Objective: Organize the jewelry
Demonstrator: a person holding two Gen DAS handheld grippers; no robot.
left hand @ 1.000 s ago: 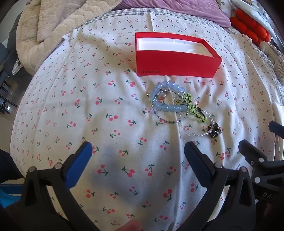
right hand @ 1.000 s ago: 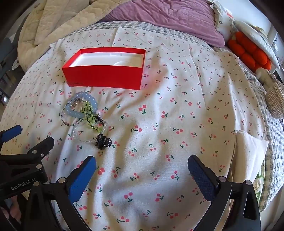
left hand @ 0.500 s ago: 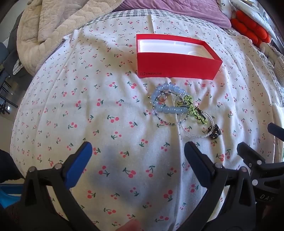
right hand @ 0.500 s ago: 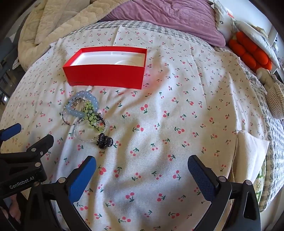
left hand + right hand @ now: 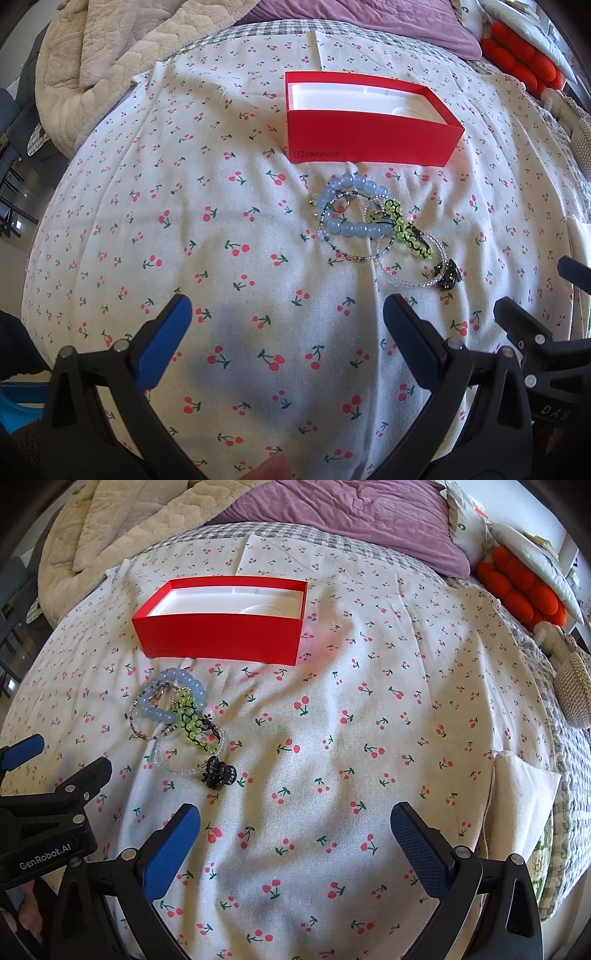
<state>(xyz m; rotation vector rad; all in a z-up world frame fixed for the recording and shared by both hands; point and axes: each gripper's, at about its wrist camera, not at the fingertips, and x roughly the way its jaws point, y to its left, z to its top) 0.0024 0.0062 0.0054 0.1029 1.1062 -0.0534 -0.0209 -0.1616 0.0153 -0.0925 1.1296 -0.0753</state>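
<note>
A tangle of jewelry lies on the cherry-print cloth: a pale blue bead bracelet (image 5: 351,206) (image 5: 177,701), a green bead bracelet (image 5: 410,229) (image 5: 190,720), a clear bead strand (image 5: 410,282) and a thin dark bead ring (image 5: 354,258). A black claw clip (image 5: 447,277) (image 5: 218,771) rests at the pile's near end. Behind the pile stands an open red box (image 5: 369,140) (image 5: 221,635) with a white insert. My left gripper (image 5: 288,321) is open, below and left of the pile. My right gripper (image 5: 295,827) is open, right of the clip, holding nothing.
The cherry-print cloth (image 5: 369,720) covers a bed. A beige blanket (image 5: 81,62) is heaped at the back left, a purple pillow (image 5: 351,513) at the back, an orange cushion (image 5: 524,587) at the far right. The cloth drops off at the right edge (image 5: 524,805).
Both grippers have crept slightly forward toward the jewelry pile; the box and beads sit a little lower in each view. Both stay open. Nothing on the cloth has moved.
</note>
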